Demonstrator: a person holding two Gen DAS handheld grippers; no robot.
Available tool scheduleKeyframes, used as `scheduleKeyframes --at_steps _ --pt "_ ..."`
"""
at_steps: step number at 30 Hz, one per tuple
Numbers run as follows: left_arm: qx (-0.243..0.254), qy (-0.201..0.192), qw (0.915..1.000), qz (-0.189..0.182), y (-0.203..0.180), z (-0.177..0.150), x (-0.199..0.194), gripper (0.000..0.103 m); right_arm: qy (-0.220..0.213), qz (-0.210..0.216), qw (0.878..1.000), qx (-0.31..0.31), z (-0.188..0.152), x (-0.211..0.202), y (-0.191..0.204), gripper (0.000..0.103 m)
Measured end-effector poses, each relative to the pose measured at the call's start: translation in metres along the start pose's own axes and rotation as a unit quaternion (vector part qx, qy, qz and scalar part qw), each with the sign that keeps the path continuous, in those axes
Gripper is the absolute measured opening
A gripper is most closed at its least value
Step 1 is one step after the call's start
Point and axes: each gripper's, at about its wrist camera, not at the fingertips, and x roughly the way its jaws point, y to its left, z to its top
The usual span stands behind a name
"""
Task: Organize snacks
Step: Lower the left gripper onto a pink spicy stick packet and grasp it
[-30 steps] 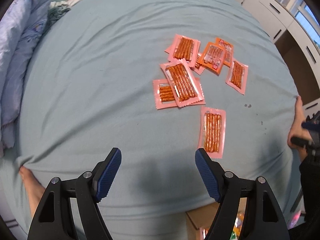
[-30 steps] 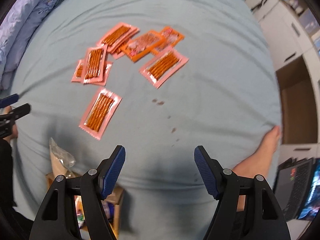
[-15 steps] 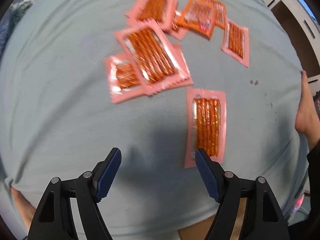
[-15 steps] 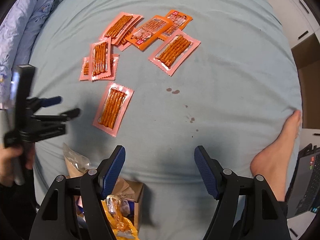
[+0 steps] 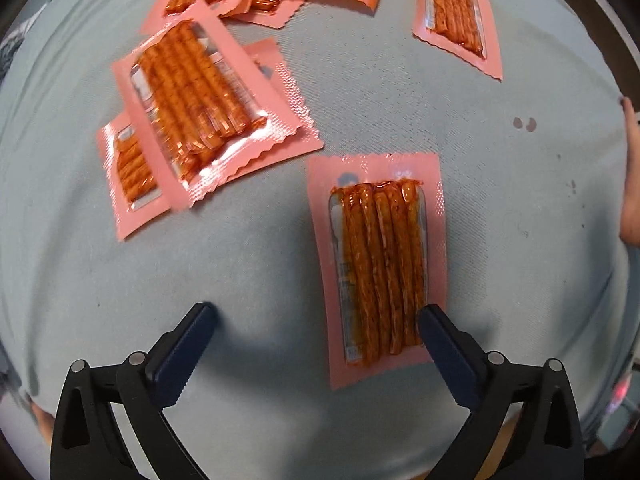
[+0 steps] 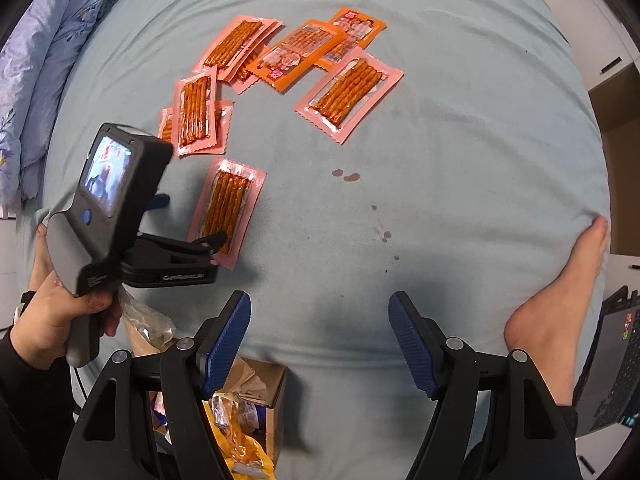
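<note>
Several pink and orange snack packets lie on a light blue bed sheet (image 6: 440,160). The nearest pink packet of orange sticks (image 5: 380,264) lies alone; it also shows in the right wrist view (image 6: 228,210). My left gripper (image 5: 316,316) is open, low over the sheet, with its right finger over the packet's near right edge. In the right wrist view the left gripper (image 6: 188,220) reaches over that packet. My right gripper (image 6: 320,312) is open and empty above the sheet's near part. A pile of pink packets (image 5: 192,92) and orange packets (image 6: 304,48) lies beyond.
A cardboard box (image 6: 248,404) holding snack bags stands below the bed's near edge. A bare foot (image 6: 560,288) rests at the right edge of the bed. A blue floral quilt (image 6: 36,64) lies at the left. A laptop (image 6: 616,364) is at the far right.
My left gripper has moved forward and down to the lone pink packet. My right gripper has drawn back a little, bringing the box into view. Both stay open.
</note>
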Motion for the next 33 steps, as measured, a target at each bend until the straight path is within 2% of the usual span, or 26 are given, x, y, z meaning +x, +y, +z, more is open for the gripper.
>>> scheduleKeyframes --at_steps 3,7,10,11,12,14,15,19,21,26,33 --pt "-0.018 0.003 0.9998 -0.011 0.0 0.004 0.002 0.103 0.001 0.002 1.0 0.004 0.0 0.002 -0.003 0.071" --pt "-0.015 -0.002 0.9998 -0.016 -0.001 0.006 0.002 0.103 0.002 -0.001 1.0 0.007 0.0 0.004 -0.006 0.071" --pt "-0.011 -0.003 0.9996 -0.025 0.002 0.002 0.0 0.092 0.002 -0.002 1.0 0.009 0.0 0.005 -0.008 0.071" --pt "-0.008 -0.004 0.9995 -0.029 0.003 0.0 -0.002 0.08 0.003 -0.004 1.0 0.011 0.0 0.005 -0.009 0.071" --pt "-0.004 -0.007 0.9992 -0.038 0.008 -0.005 -0.011 0.056 0.003 -0.005 1.0 0.014 -0.001 0.005 -0.01 0.071" --pt "-0.008 -0.002 0.9973 -0.074 0.012 -0.003 -0.02 0.017 0.001 -0.004 1.0 0.019 0.0 0.004 -0.012 0.071" --pt "-0.016 0.004 0.9967 -0.08 0.017 -0.001 -0.022 0.01 -0.001 -0.003 1.0 0.02 0.0 0.003 -0.013 0.071" --pt "-0.027 0.0 0.9958 -0.088 0.023 -0.003 -0.027 0.009 -0.006 -0.007 1.0 0.021 0.0 0.0 -0.015 0.071" --pt "-0.031 -0.003 0.9953 -0.092 0.031 -0.009 -0.028 0.004 -0.006 -0.008 1.0 0.026 0.0 0.0 -0.016 0.071" --pt "-0.046 -0.024 0.9928 -0.108 0.048 -0.015 -0.053 0.0 -0.009 -0.01 0.999 0.029 0.001 -0.001 -0.017 0.071" --pt "-0.062 -0.062 0.9863 -0.14 0.075 -0.026 -0.092 0.0 -0.009 -0.014 1.0 0.027 0.003 0.0 -0.014 0.071"
